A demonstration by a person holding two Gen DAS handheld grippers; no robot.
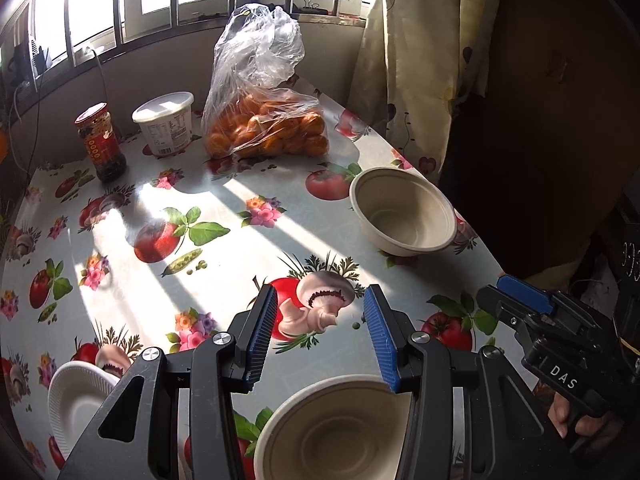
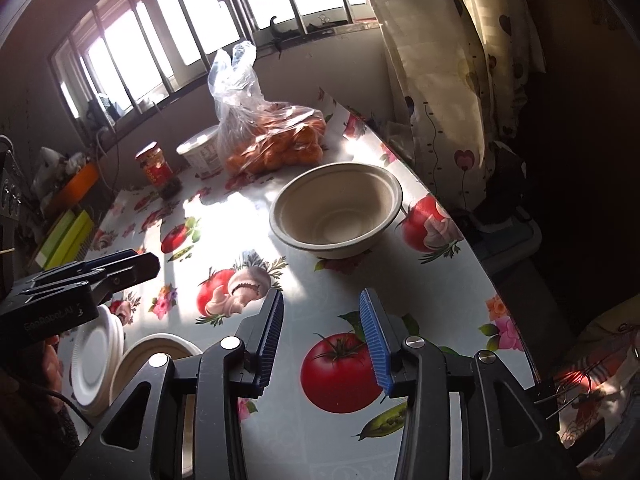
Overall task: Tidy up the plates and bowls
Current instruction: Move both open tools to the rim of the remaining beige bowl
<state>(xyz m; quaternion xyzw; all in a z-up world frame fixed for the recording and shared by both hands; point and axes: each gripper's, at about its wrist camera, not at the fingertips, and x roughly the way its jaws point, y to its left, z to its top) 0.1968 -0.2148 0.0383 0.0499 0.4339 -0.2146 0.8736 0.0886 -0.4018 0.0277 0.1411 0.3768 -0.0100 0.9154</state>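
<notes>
A beige bowl (image 1: 404, 212) (image 2: 336, 208) stands upright near the table's right edge. A second beige bowl (image 1: 332, 428) (image 2: 160, 352) sits at the near side, partly hidden under my left gripper's body. Beside it rest white plates (image 1: 76, 404) (image 2: 96, 356). My left gripper (image 1: 320, 320) (image 2: 140, 266) hovers open above the tablecloth, nothing between its blue pads. My right gripper (image 2: 322, 332) (image 1: 500, 292) is also open and empty, short of the far bowl and over a printed tomato.
At the back stand a plastic bag of oranges (image 1: 264, 128), a white tub (image 1: 166, 124) and a red-lidded jar (image 1: 102, 140). The table (image 2: 460, 280) ends at the right beside a curtain (image 2: 440, 100). A barred window runs behind.
</notes>
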